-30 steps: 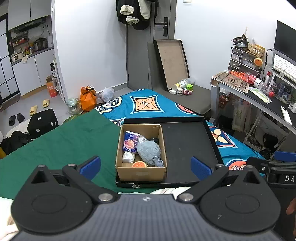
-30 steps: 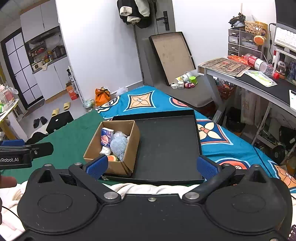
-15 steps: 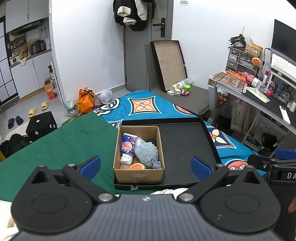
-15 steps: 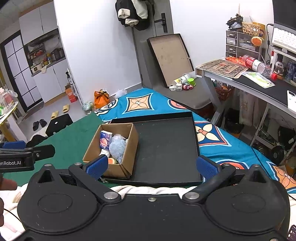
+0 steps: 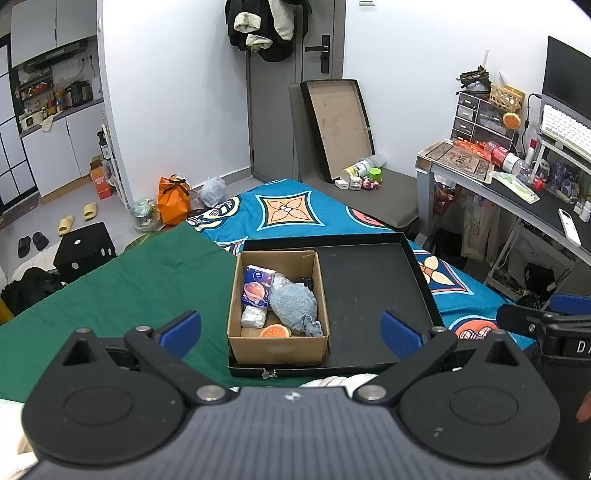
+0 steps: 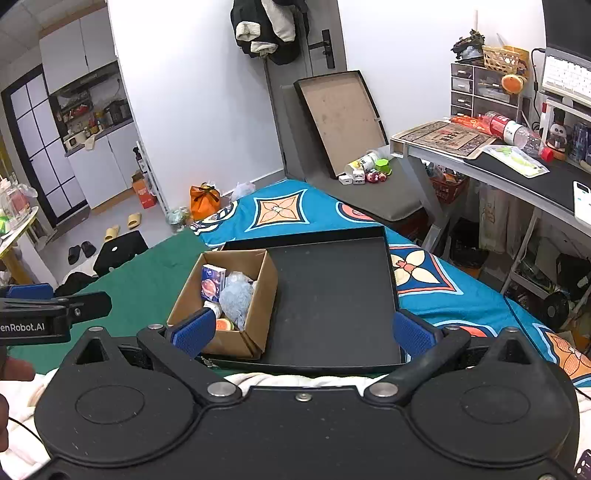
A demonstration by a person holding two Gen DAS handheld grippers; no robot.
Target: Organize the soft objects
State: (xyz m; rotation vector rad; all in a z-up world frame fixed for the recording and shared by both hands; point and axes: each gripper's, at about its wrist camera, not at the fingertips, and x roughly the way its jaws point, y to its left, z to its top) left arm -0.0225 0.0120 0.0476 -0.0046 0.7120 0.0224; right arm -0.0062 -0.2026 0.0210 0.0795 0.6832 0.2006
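Here, at frame centre, the cardboard box (image 5: 277,347) sits in the black tray (image 5: 369,291); left gripper (image 5: 290,330) and right gripper (image 6: 303,332) both gape wide, empty.

White walls (image 5: 177,110) close the room at the top of the frame, with a grey door (image 5: 280,122) in the upper middle and dark and cream clothes (image 5: 264,27) hanging on it. A shallow box lid (image 5: 338,125) leans against the wall just right of the door, above a grey bench (image 5: 384,199) that carries small bottles and toys. At the right edge stands a desk (image 5: 535,192) crowded with a small drawer unit (image 5: 480,118), a keyboard (image 5: 565,127) and a monitor (image 5: 565,77). At the upper left, white cabinets (image 5: 55,155) line a kitchen nook. The pale floor (image 5: 48,206) at the left holds yellow slippers (image 5: 77,218), black slippers (image 5: 32,242) and an orange bag (image 5: 173,199).
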